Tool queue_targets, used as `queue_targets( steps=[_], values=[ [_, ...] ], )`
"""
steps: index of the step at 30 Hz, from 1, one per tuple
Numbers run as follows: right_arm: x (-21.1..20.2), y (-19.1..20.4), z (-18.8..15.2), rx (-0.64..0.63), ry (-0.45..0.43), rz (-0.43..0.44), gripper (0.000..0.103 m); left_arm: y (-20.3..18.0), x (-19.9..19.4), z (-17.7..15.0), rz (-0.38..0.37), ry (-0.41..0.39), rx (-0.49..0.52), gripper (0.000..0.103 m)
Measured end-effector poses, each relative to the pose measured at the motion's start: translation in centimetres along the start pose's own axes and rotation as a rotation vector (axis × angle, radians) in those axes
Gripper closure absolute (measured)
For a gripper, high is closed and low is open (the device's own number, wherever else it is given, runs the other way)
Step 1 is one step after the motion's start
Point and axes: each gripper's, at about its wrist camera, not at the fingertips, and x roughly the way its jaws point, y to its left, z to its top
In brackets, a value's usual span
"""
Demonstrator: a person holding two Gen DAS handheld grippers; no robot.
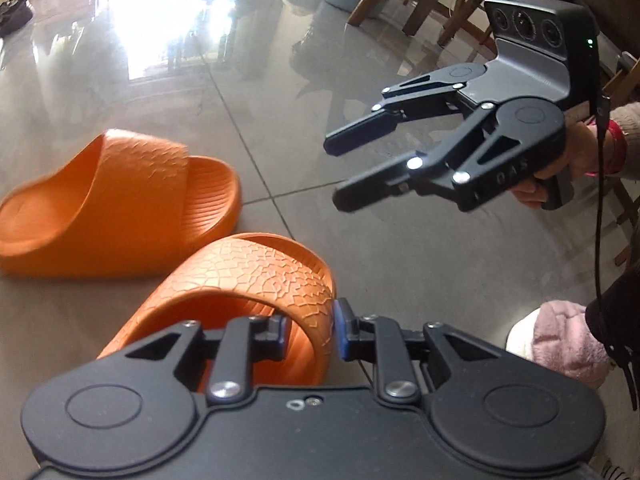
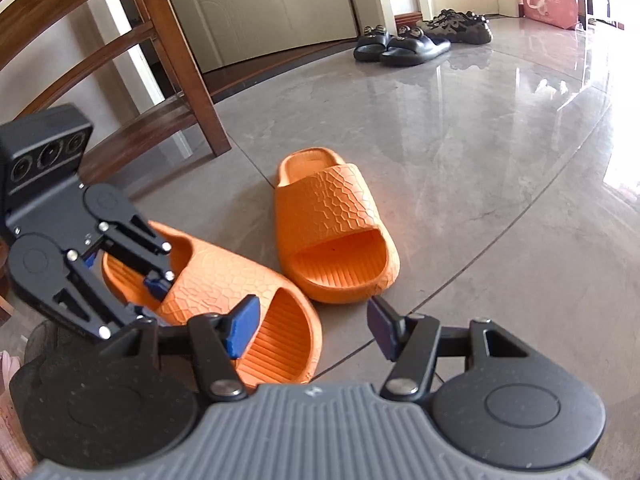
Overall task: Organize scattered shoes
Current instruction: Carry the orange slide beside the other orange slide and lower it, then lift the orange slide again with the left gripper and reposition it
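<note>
Two bright orange slides are sitting on the glossy grey tile floor [image 2: 500, 152], chunky foam ones with a cracked, scale-like pattern across the wide strap and ribbed footbeds.

The near slide [image 1: 256, 292] is lying just beside the far slide [image 1: 112, 208], not lined up with it: their toes are angling different ways and their edges are nearly touching. The left hand-held gripper [image 1: 310, 330] is straddling the near slide's strap, one finger inside under the strap and one blue pad [image 1: 340, 320] outside against its edge. Can't tell if the pads are actually pressing or just sitting there; the gap between them is narrow.

The right hand-held gripper [image 1: 334, 172] is hanging in the air on the toe side of the near slide, jaws spread wide with nothing between them, a hand wrapped around its handle.

Beyond the far slide, well apart near a pale door, a pair of black slides [image 2: 400, 46] is parked next to some dark sneakers [image 2: 460, 26], with a pink bag [image 2: 548, 2] further along. A wooden chair [image 2: 172, 60] is standing near the orange pair.
</note>
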Motion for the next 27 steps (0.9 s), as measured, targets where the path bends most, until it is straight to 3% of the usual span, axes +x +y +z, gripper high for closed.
queue_targets(
  steps=[7, 10, 17, 23, 27],
  values=[
    [-0.3, -0.7, -0.2, 0.019, -0.005, -0.013, 0.040, 0.4, 1.1, -0.2, 0.043, 0.019, 0.015, 0.071],
    [-0.2, -0.6, -0.3, 0.019, -0.004, -0.006, 0.040, 1.3, 1.1, -0.9, 0.029, 0.010, -0.053, 0.069],
    [0.9, 0.8, -0.5, -0.025, 0.027, 0.039, 0.040, 2.0, 1.0, -2.2, 0.035, -0.025, -0.139, 0.066],
    [1.8, 1.9, -0.9, -0.048, 0.054, 0.097, 0.041, 1.3, 0.5, -2.9, 0.037, 0.018, -0.131, 0.063],
    [2.5, 2.2, -1.1, -0.054, 0.078, 0.129, 0.041, 1.4, -2.8, -3.6, 0.064, -0.069, -0.161, 0.063]
  ],
)
